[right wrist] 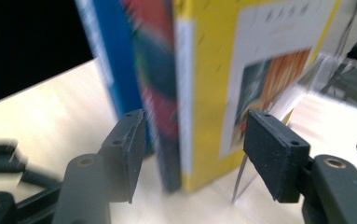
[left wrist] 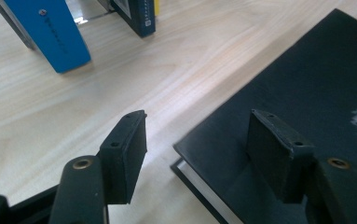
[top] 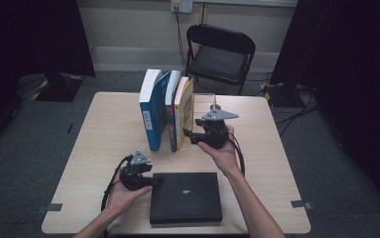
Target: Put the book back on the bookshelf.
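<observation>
Nearest to me, a flat black hardcover book (top: 186, 197) with a small pale emblem on its cover lies face-up at the front edge of the pale wooden bench (top: 98, 134). My left gripper (top: 154, 181) sits at that book's near-left corner. In the left gripper view its fingers (left wrist: 125, 156) stand partly apart with nothing clamped: one finger hangs over bare bench just beside the book's edge, the other over the black cover, so the corner lies in the gap without either pad pressing on it.

Farther back, three upright books stand in a row: a tall blue-spined book (top: 152, 111), a dark book with a colourful spine (top: 171, 111), and a yellow-covered book (top: 184, 115) bearing a white panel with an orange picture. A clear plastic bookend (right wrist: 302, 88) leans beside the yellow cover. My right gripper (top: 187, 134) is level at the yellow book's lower front; its fingers (right wrist: 128, 149) are spread wide, straddling the dark and yellow spines but gripping nothing.

Beyond the bench stands a black folding chair (top: 221, 52).
</observation>
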Demonstrator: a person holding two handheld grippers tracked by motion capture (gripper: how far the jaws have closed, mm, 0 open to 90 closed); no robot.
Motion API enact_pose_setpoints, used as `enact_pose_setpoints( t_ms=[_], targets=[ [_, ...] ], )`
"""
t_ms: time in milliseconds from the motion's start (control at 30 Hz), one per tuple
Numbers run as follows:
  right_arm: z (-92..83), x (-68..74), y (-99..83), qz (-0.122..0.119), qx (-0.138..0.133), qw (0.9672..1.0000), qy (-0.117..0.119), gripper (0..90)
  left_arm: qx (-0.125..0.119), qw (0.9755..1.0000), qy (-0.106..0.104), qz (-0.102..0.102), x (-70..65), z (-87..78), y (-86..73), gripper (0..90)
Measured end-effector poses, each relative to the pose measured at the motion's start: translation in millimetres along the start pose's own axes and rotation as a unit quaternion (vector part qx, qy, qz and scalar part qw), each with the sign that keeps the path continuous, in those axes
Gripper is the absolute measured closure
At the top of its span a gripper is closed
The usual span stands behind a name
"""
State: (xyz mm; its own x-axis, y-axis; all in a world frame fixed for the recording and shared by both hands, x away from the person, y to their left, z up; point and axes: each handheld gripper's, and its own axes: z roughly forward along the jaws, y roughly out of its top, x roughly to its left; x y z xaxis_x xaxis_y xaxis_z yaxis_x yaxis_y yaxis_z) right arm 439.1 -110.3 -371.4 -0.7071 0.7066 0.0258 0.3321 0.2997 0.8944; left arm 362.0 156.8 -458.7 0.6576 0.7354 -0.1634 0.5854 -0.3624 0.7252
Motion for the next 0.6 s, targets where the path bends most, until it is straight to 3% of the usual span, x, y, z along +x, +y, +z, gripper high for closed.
enact_pose_setpoints(
  t_ms=[100,300,400,500,600],
  targets=[
    [-12.4,5.0,-16.3,-0.009,0.013,0.9998,0.009,37.2,-0.005,1.0000,0.000,-0.004,-2.9,-7.3,0.6,40.7],
    [-32.0,9.0,-54.7,0.005,0.034,0.9990,0.029,35.4,0.004,0.9998,-0.008,-0.019,-4.7,-20.4,-11.3,45.7],
    [-36.4,11.1,-75.9,0.019,0.046,0.9980,0.038,33.3,0.005,0.9995,-0.010,-0.029,-4.2,-22.5,-17.5,45.4],
    [-37.5,15.8,-92.8,0.018,0.063,0.9970,0.042,29.0,0.000,0.9992,-0.011,-0.040,-5.2,-23.9,-18.9,43.5],
    [-37.6,17.1,-105.5,0.021,0.075,0.9960,0.043,27.3,0.004,0.9994,-0.012,-0.032,-7.2,-22.0,-19.4,41.8]
  ],
)
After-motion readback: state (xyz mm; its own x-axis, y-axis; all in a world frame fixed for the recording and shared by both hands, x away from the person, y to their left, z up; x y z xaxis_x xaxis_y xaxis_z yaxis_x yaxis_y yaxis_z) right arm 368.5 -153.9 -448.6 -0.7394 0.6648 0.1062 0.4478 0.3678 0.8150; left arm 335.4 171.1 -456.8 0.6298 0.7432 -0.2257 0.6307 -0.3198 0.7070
